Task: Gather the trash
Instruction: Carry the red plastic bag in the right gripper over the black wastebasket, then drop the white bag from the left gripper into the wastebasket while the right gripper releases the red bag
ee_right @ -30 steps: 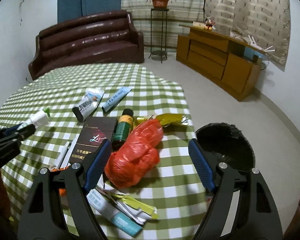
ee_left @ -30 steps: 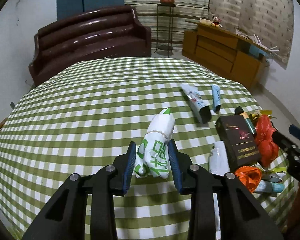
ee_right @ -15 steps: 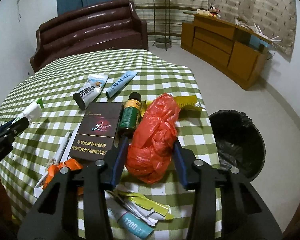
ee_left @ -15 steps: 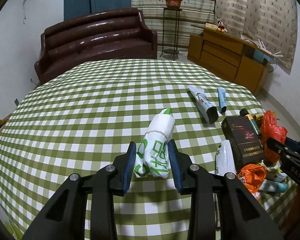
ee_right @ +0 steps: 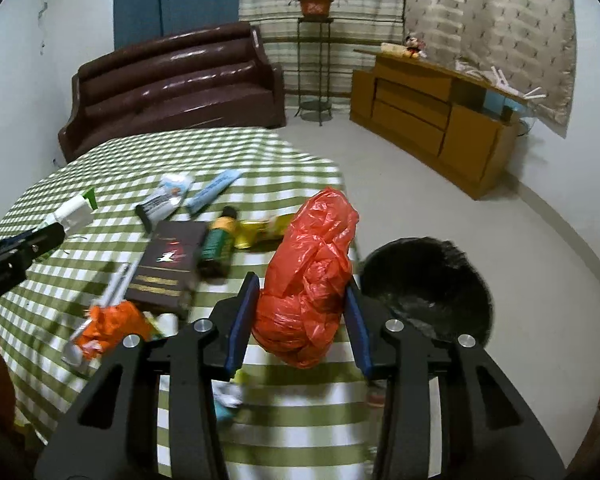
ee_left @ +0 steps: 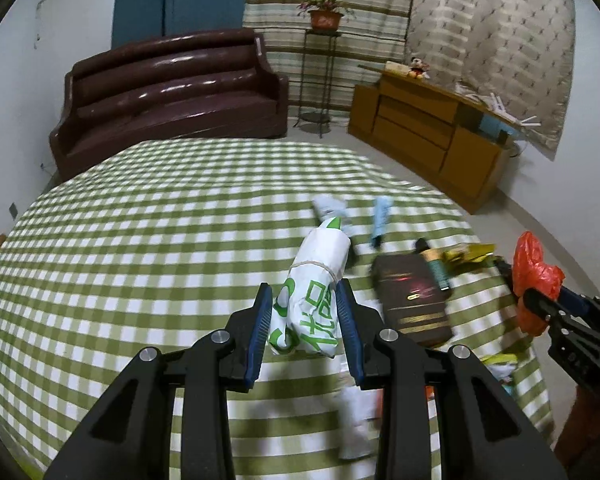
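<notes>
Above the checked table (ee_right: 284, 152), near its edge beside the black bin (ee_right: 428, 284): right gripper (ee_right: 298, 320), fingers clamped on a red plastic bag (ee_right: 308, 276), held clear of the cloth. Left of the bin, over mid-table: left gripper (ee_left: 306, 326), closed on a white bag with green print (ee_left: 312, 296), tied at its waist. Left on the table, further from the bin: dark box (ee_right: 168, 260), small bottle (ee_right: 218, 242), two tubes (ee_right: 212, 190), orange scrap (ee_right: 108, 326). Step judged: carry the red bag over the bin. Advice: keep the grip firm, centre it above the bin mouth before releasing, and keep the left load clear of the right arm's path.
</notes>
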Tool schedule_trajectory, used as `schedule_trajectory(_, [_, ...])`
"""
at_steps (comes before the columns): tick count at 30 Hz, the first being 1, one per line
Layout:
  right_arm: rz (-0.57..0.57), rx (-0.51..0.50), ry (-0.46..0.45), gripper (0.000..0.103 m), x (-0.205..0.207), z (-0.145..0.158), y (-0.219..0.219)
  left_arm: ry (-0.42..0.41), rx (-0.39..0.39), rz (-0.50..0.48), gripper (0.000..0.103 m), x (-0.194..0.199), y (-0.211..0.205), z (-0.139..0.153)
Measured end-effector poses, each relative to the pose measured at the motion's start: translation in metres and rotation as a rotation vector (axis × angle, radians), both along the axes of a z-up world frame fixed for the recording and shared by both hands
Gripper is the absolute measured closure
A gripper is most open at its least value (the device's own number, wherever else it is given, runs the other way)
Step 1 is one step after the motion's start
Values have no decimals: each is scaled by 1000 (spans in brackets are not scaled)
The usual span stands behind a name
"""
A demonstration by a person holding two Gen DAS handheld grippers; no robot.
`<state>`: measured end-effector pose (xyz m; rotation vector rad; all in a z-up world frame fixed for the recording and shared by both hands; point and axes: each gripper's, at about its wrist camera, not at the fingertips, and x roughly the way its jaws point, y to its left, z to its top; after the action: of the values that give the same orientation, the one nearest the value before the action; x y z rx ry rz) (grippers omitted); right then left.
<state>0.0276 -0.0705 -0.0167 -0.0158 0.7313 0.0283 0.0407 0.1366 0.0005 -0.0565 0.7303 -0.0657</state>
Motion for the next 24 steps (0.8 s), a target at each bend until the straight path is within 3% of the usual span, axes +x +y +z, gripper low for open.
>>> schedule_trajectory(9, [-101, -35, -30, 63, 1, 1, -69, -32, 12, -118, 69, 12, -82, 11])
schedule_trajectory(24, [-177, -6, -17, 62, 16, -14, -137, -10, 64, -230, 69, 50, -193, -11])
